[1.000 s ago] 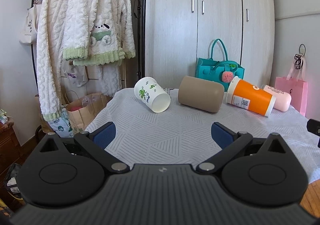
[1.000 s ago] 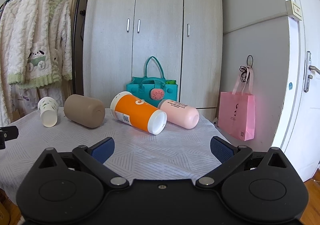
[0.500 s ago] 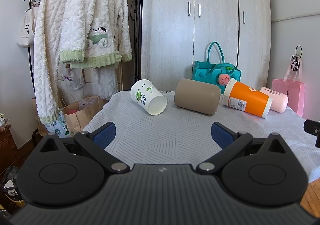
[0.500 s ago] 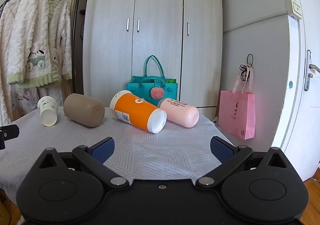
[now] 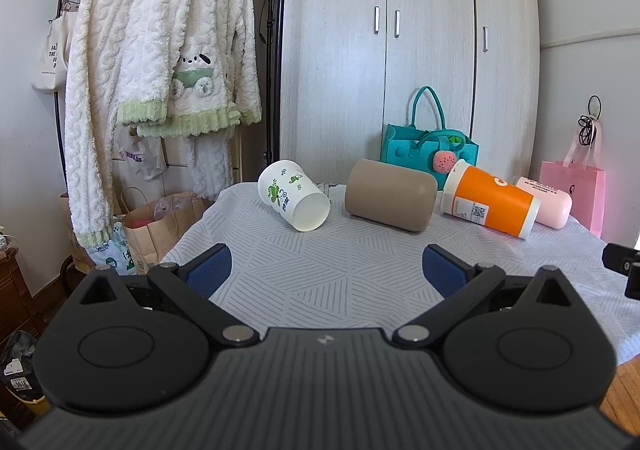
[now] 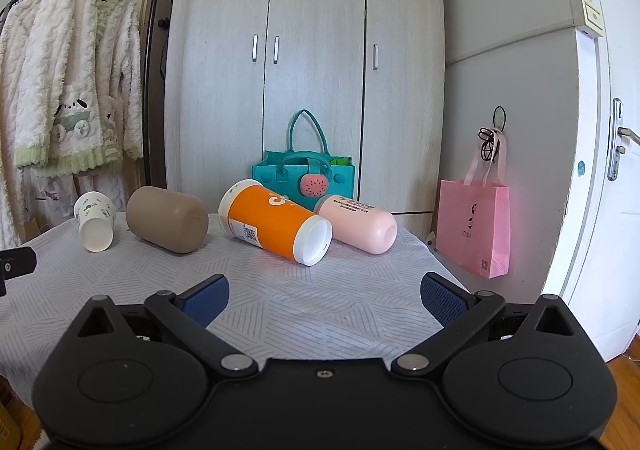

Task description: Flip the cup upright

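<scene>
Several cups lie on their sides in a row on the table with the striped grey cloth (image 5: 328,282): a white cup with green prints (image 5: 294,200) (image 6: 95,219), a tan cup (image 5: 390,200) (image 6: 168,218), an orange cup with a white rim (image 5: 490,201) (image 6: 276,223) and a pink cup (image 5: 546,201) (image 6: 358,223). My left gripper (image 5: 326,270) is open and empty, near the table's front, facing the white and tan cups. My right gripper (image 6: 324,298) is open and empty, in front of the orange cup.
A teal felt bag (image 6: 308,177) stands behind the cups against the wardrobe (image 6: 312,61). A pink paper bag (image 6: 474,230) hangs at the right. A clothes rack with fleece robes (image 5: 160,61) and a brown paper bag (image 5: 160,226) stand left of the table.
The left gripper's view has shifted slightly: the cups sit a little lower and further left in it than a second ago. The right gripper is almost still. The cups have not moved.
</scene>
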A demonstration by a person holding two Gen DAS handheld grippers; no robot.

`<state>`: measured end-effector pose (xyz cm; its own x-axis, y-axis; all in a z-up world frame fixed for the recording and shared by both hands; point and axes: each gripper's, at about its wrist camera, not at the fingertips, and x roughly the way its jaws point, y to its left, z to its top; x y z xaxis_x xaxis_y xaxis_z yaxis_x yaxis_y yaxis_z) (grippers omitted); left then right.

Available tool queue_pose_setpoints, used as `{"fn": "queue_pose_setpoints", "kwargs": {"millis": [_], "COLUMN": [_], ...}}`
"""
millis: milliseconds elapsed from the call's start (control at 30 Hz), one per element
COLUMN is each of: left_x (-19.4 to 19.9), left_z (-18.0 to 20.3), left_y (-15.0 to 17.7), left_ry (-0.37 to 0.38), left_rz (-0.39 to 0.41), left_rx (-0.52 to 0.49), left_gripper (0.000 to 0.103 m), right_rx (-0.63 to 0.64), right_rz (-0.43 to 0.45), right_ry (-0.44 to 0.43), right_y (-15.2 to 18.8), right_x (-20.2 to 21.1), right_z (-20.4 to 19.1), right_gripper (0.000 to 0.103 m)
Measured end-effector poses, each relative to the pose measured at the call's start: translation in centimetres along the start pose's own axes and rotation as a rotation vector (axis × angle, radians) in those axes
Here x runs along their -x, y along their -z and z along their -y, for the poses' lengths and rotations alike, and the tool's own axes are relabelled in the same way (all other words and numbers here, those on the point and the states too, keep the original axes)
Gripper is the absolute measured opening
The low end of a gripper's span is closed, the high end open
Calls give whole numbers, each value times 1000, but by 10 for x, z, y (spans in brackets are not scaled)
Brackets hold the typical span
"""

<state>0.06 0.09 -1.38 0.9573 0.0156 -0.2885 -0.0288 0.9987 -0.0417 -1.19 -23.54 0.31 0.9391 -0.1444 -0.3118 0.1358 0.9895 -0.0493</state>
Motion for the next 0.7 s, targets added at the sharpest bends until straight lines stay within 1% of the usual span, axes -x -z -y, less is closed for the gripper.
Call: {"fn": "queue_pose_setpoints", "kwargs": {"millis": [233, 500, 600, 700], "left_x": [0, -3, -7, -15], "left_z": [1, 4, 8, 14], "left_y": [1, 1, -4, -14], "left_ry": [0, 5, 32, 88], "left_rz": [0, -45, -85, -145], "left_rx": [-1, 6, 10, 20], "left_gripper": [103, 103, 103, 103], "right_rx": [-1, -7, -26, -43], "right_rz": [-7, -16, -26, -38], "right_ry": [0, -7, -23, -62], "right_y": [0, 0, -1, -4], "right_x": [-2, -3, -5, -9], "right_z": [0, 1, 5, 13], "right_gripper": [103, 103, 103, 103]}}
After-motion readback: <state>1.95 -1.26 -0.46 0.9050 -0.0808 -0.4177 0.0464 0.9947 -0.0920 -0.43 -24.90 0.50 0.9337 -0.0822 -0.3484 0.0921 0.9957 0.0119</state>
